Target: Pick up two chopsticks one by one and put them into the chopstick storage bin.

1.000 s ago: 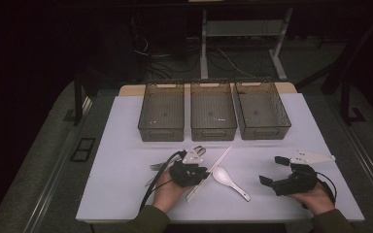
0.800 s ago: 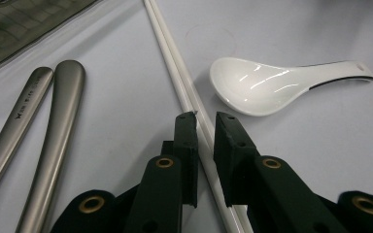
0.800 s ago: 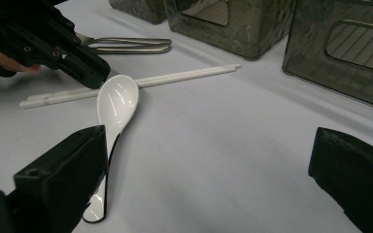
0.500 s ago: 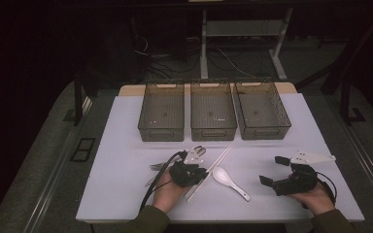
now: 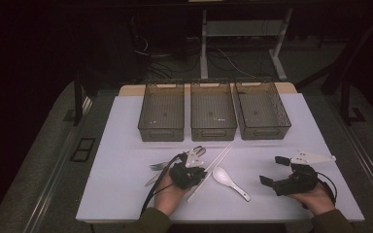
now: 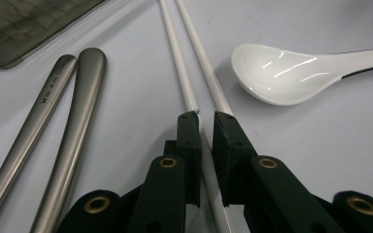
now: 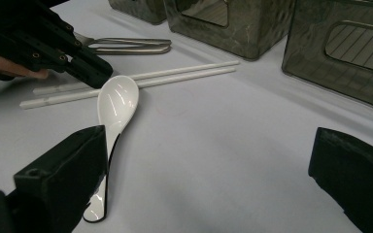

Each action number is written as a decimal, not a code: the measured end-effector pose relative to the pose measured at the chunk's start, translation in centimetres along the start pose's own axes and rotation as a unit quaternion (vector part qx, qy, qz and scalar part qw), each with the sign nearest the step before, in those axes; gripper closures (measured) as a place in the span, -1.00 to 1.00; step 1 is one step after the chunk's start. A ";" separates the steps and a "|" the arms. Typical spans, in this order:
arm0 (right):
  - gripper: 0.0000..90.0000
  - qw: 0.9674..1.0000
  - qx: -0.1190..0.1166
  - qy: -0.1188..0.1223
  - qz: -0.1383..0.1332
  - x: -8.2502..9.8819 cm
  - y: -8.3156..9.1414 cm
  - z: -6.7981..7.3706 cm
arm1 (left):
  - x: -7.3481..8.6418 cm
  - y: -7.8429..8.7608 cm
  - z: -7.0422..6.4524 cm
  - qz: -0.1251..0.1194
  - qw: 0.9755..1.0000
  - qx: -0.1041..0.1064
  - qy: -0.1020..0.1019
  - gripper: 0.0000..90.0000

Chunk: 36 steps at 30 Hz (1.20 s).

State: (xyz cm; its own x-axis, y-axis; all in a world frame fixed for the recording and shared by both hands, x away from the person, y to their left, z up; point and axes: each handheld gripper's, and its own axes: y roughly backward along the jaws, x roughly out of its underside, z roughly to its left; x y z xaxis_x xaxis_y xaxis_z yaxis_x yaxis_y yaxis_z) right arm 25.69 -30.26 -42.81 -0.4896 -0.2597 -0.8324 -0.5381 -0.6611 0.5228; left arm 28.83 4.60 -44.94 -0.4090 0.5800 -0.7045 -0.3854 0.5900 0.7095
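White chopsticks, high view: lying as a pair on the pale table, long axis running diagonally from near the left hand up toward the middle bin; far tips pointing at that bin.
Left gripper, high view: sitting low over the near end of the chopsticks, jaws having just been narrowing.
Right gripper, high view: resting well apart at the right, jaws spread, grasping nothing.
Left gripper view: jaws clenched on one chopstick, its twin lying just outside; meaning, by judgement, grip made and lifting coming next.
Neighbours, left gripper view: ceramic spoon at right, two metal handles at left.
Right gripper view: spoon lying between wide jaws, untouched; chopsticks stretching beyond.
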 end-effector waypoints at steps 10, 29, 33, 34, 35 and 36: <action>-0.98 1.000 0.000 0.000 -0.002 0.0 0.1 0.0 | 0.1 0.4 0.2 0.005 0.999 -0.020 0.030 0.84; -0.98 1.000 0.000 -0.001 -0.002 0.0 0.1 0.0 | 0.4 0.6 0.6 0.001 0.998 -0.017 0.057 0.88; -0.98 1.000 0.000 -0.001 -0.002 0.0 0.1 0.0 | 0.4 0.6 0.6 0.000 0.998 -0.023 0.061 0.88; -0.98 1.000 -0.001 -0.001 -0.002 0.0 0.1 0.0 | 0.4 0.7 0.6 0.000 0.998 -0.026 0.061 0.88; -0.98 1.000 -0.001 -0.002 -0.002 0.0 0.1 0.0 | 0.4 0.8 0.7 0.001 0.998 -0.024 0.060 0.88; -0.98 1.000 -0.001 -0.002 -0.002 0.0 0.1 0.0 | 0.4 0.8 0.8 -0.001 0.998 -0.021 0.056 0.88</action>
State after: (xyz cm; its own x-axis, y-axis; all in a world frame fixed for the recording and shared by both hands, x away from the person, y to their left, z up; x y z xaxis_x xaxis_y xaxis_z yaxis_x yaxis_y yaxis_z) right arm 25.63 -30.30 -42.74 -0.4905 -0.2544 -0.8335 -0.5389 -0.6631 0.5196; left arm 29.03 5.77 -44.62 -0.4976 0.5101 -0.7016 -0.4200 0.5660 0.7094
